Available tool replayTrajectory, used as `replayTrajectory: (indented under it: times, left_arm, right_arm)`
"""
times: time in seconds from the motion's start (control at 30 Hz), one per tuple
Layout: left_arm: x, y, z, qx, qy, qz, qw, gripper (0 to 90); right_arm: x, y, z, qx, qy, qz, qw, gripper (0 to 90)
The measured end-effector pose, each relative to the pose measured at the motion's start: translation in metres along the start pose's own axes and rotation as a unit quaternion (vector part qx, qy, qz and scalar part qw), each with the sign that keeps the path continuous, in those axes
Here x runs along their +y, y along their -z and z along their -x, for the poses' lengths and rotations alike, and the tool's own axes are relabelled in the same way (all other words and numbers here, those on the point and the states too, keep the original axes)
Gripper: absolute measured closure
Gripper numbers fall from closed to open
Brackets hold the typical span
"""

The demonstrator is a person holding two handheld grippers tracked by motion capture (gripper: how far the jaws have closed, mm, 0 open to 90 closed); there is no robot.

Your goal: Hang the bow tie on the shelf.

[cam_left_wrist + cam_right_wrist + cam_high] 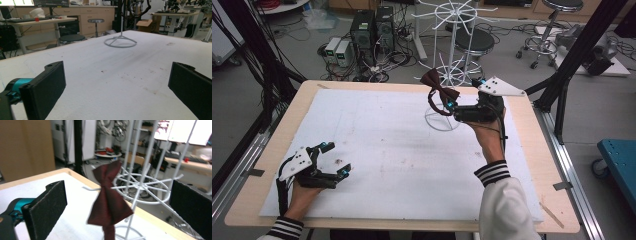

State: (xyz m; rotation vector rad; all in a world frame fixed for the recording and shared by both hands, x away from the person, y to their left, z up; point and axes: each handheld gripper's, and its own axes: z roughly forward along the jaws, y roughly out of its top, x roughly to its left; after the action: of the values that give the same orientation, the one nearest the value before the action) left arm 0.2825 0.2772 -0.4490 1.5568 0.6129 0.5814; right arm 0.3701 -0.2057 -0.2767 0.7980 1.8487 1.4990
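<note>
From the high view, a person stands at the near edge of a wooden table (252,165) covered by a white mat (402,150). The left gripper (337,159) sits low over the mat's near left corner, its jaws spread apart with nothing between them. The right gripper (462,95) is raised at the far side, just beside a white wire rack (449,60) that stands on a ring base near the mat's far edge. A dark red bow tie (438,90) hangs on one of the rack's lower prongs, its strap looping below it, right in front of the right gripper's open jaws.

In the left gripper view, the two black jaws stand wide apart over bare, faintly stained mat; the rack's ring base (120,42) lies well ahead.

In the right gripper view, the jaws are likewise wide apart, and the bow tie (108,200) hangs tilted on a horizontal prong between them, farther off, touching neither pad as far as I can see.
</note>
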Motion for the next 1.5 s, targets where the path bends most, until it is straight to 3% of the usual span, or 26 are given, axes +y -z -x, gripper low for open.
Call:
replayTrajectory:
  times: [0.4,0.53,0.7,0.83,1.07,1.2,1.33,1.5]
  left_arm:
    - [-0.002,0.006,-0.002,0.016,0.007,0.019,0.9997,1.7]
    - [-0.002,0.006,-0.002,0.019,0.010,0.022,0.9995,1.7]
    - [-0.003,0.008,-0.003,0.022,0.008,0.028,0.9993,1.7]
    - [-0.004,0.009,-0.002,0.026,0.005,0.037,0.9989,1.7]
    - [-0.005,0.011,-0.001,0.035,0.006,0.042,0.9985,1.7]
    - [-0.005,0.011,-0.001,0.036,0.005,0.042,0.9985,1.7]
    - [-0.005,0.011,0.000,0.038,0.004,0.042,0.9984,1.7]
    - [-0.005,0.011,0.000,0.036,-0.001,0.042,0.9984,1.7]
  right_arm:
    - [-0.033,0.052,-0.010,0.017,0.009,0.043,0.9989,0.8]
    - [-0.057,0.073,-0.016,0.017,0.012,0.064,0.9977,0.8]
    - [-0.087,0.090,-0.019,0.009,0.012,0.070,0.9974,0.8]
    - [-0.109,0.096,-0.019,-0.004,-0.007,0.068,0.9976,0.8]
    - [-0.138,0.103,-0.021,-0.014,-0.010,0.062,0.9979,0.7]
    - [-0.151,0.103,-0.020,-0.019,-0.018,0.061,0.9978,0.7]
    - [-0.171,0.102,-0.017,-0.039,-0.029,0.066,0.9967,0.7]
    - [-0.185,0.098,-0.015,-0.054,-0.039,0.053,0.9964,0.7]
